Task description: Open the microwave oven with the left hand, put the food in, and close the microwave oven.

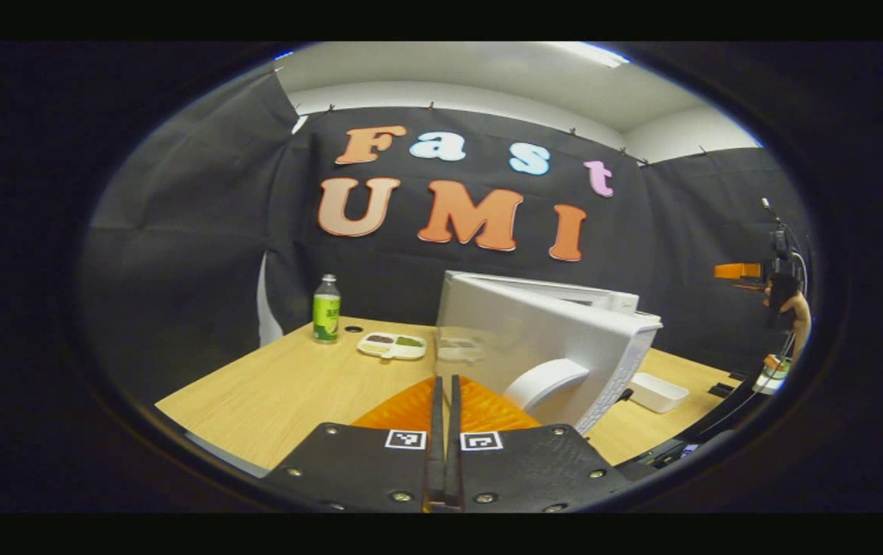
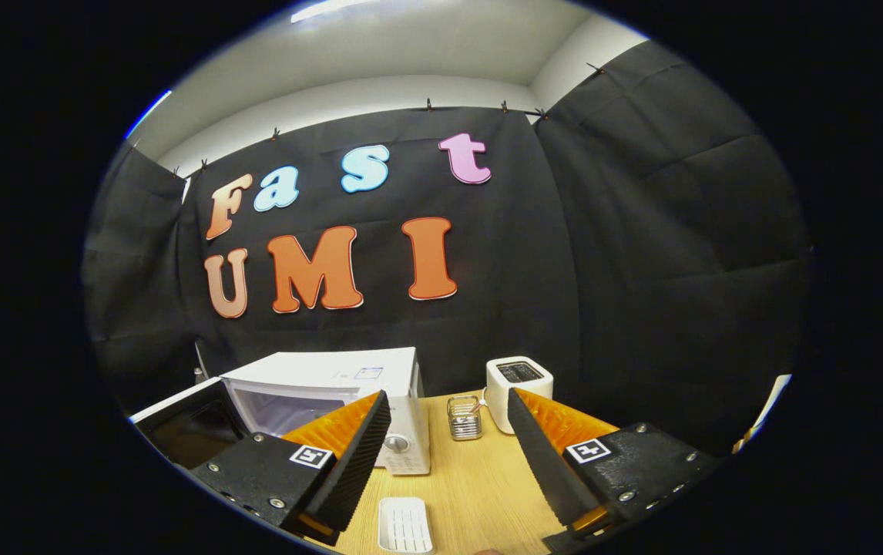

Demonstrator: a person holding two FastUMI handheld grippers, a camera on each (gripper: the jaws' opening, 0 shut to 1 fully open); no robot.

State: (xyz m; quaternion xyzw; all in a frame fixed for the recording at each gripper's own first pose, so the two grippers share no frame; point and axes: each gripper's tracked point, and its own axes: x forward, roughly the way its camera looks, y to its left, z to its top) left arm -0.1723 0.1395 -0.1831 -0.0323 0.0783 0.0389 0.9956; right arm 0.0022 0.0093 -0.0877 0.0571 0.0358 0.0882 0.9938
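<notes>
White and boxy, the microwave oven (image 2: 334,397) stands on the wooden table (image 1: 287,385) with its door (image 1: 542,347) swung open. The food tray (image 1: 391,345) lies far back on the table, left of the door, near a green bottle (image 1: 326,308). The left gripper (image 1: 445,401) is pinched together with nothing in it and looks nearer the tray. The right gripper (image 2: 449,447) is spread wide and holds nothing. I think the next job is to fetch the tray
</notes>
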